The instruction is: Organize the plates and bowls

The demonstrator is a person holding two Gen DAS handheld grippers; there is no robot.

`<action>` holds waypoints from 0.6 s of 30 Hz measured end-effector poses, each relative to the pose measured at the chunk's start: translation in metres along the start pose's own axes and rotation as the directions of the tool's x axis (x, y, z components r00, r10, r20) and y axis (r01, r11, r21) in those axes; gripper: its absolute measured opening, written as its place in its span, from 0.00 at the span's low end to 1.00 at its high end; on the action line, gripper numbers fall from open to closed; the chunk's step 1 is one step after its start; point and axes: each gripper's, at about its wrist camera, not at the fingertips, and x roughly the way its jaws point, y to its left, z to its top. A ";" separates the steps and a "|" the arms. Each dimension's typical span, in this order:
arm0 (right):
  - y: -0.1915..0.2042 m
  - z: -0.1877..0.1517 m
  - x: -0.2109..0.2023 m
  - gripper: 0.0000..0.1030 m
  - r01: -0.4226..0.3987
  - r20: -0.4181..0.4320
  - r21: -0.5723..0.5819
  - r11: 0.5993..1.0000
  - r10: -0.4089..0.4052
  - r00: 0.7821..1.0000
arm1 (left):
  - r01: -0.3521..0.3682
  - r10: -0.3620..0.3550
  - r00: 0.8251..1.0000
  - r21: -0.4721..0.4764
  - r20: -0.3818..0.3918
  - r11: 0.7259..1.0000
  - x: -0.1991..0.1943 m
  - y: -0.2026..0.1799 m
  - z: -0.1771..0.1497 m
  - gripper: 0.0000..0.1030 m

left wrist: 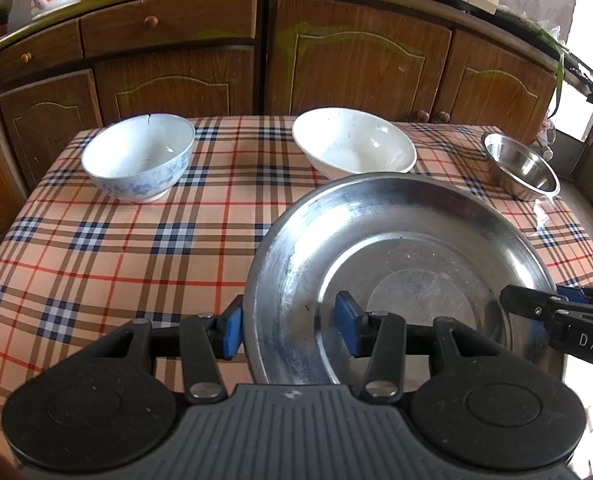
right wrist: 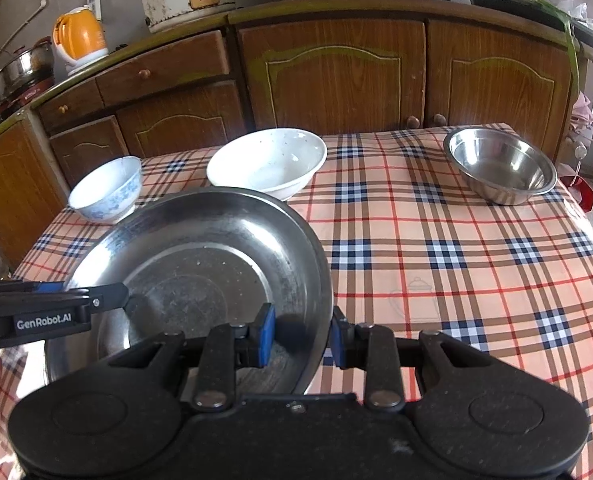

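Left and right wrist views of my two grippers over the bench (right wrist: 476,248), which is covered in a plaid cloth. I see three bowls along its far side, near the cabinets (right wrist: 336,76): a blue-patterned bowl (left wrist: 138,158) toward the far left corner, a white bowl (left wrist: 354,148) at the middle, and a small steel bowl (right wrist: 500,166) close to the far right edge. The three stand well apart from one another. Open cloth lies to the left of the plate in the left wrist view and to its right in the right wrist view, reaching the near edge of the bench in both.

The steel plate (left wrist: 396,272) is in the foreground, its far rim overlapping the white bowl in both views; I cannot tell whether it touches the cloth. My left gripper (left wrist: 292,328) has its jaws partly apart, clamped across the plate's left rim, one blue pad outside and one inside. My right gripper (right wrist: 302,334) has its jaws likewise clamped on the right rim, one pad inside the dish, one outside. Each gripper shows at the edge of the other's view, on the opposite rim.
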 end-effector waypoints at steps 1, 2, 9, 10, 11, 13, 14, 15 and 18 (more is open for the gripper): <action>0.000 0.000 0.003 0.35 0.000 -0.003 0.001 1.000 0.000 1.000 | 0.000 0.000 1.000 0.000 -0.004 1.000 0.003 0.000 0.001 0.46; -0.001 0.000 0.005 0.35 -0.001 -0.006 0.002 1.000 0.001 1.000 | -0.001 0.001 1.000 0.000 -0.007 1.000 0.005 0.000 0.001 0.46; -0.006 -0.001 0.020 0.35 0.000 -0.016 0.016 1.000 0.000 1.000 | -0.004 0.004 1.000 0.003 -0.021 1.000 0.019 0.000 0.003 0.45; -0.007 -0.001 0.022 0.35 0.000 -0.017 0.016 1.000 0.001 1.000 | -0.003 0.003 1.000 0.003 -0.021 1.000 0.021 0.000 0.003 0.45; -0.008 -0.001 0.024 0.35 0.000 -0.018 0.017 1.000 0.000 1.000 | -0.002 0.002 1.000 0.003 -0.022 1.000 0.023 0.000 0.003 0.45; -0.009 -0.001 0.026 0.35 0.003 -0.016 0.017 1.000 -0.003 1.000 | -0.002 0.002 1.000 0.004 -0.021 1.000 0.026 -0.001 0.003 0.45; -0.010 -0.001 0.028 0.35 0.004 -0.017 0.017 1.000 -0.003 1.000 | -0.002 0.002 1.000 0.002 -0.021 1.000 0.028 -0.001 0.003 0.45; -0.011 -0.001 0.030 0.35 0.004 -0.019 0.019 1.000 -0.004 1.000 | -0.002 0.002 1.000 0.002 -0.024 1.000 0.030 -0.002 0.003 0.45; -0.013 -0.002 0.034 0.35 0.004 -0.021 0.021 1.000 -0.003 1.000 | -0.003 0.003 1.000 0.004 -0.024 1.000 0.034 -0.003 0.003 0.45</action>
